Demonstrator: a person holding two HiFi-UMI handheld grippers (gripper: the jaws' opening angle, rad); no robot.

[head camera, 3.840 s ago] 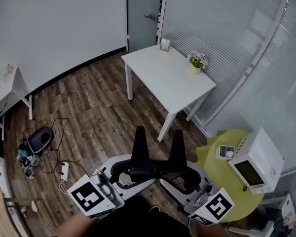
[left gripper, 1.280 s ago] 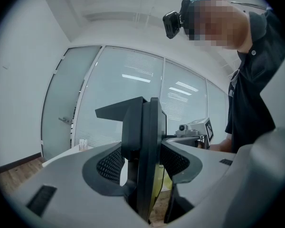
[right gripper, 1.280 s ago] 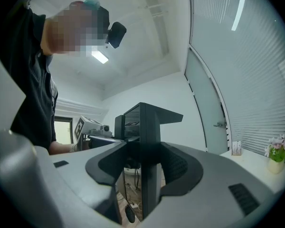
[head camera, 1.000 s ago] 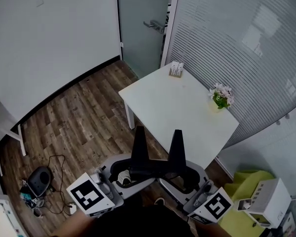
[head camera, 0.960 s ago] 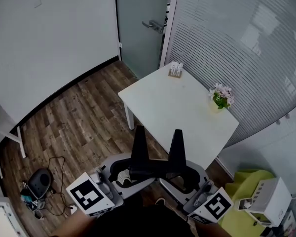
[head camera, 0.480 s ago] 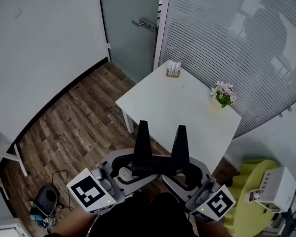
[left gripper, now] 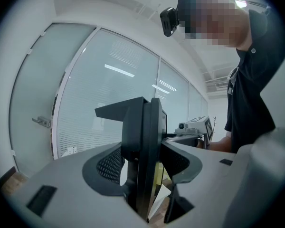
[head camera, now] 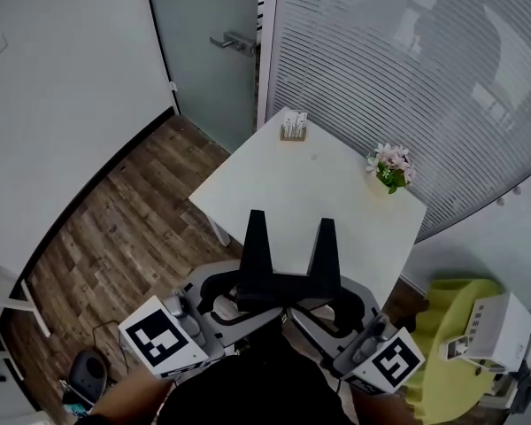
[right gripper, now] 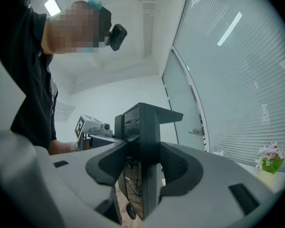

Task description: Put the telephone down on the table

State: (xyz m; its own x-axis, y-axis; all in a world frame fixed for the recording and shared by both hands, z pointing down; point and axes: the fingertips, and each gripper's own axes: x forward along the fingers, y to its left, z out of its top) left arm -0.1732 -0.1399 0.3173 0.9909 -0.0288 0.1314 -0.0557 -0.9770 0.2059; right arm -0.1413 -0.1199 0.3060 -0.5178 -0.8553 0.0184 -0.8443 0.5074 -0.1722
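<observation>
Black short-sleeved shirt (left gripper: 251, 94); grey left gripper (head camera: 234, 301) and right gripper (head camera: 332, 308) with black-and-white marker cubes (head camera: 159, 351)

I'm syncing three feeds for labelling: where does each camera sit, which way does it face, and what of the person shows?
Head view: head-mounted, looking steeply down at the table; left gripper and right gripper clamp the telephone.
Left gripper view: on the left gripper, looking along its jaws across the telephone; the person's torso at right.
Right gripper view: on the right gripper, facing opposite; torso left.
Shared: head and right gripper views both show the flower pot.
</observation>
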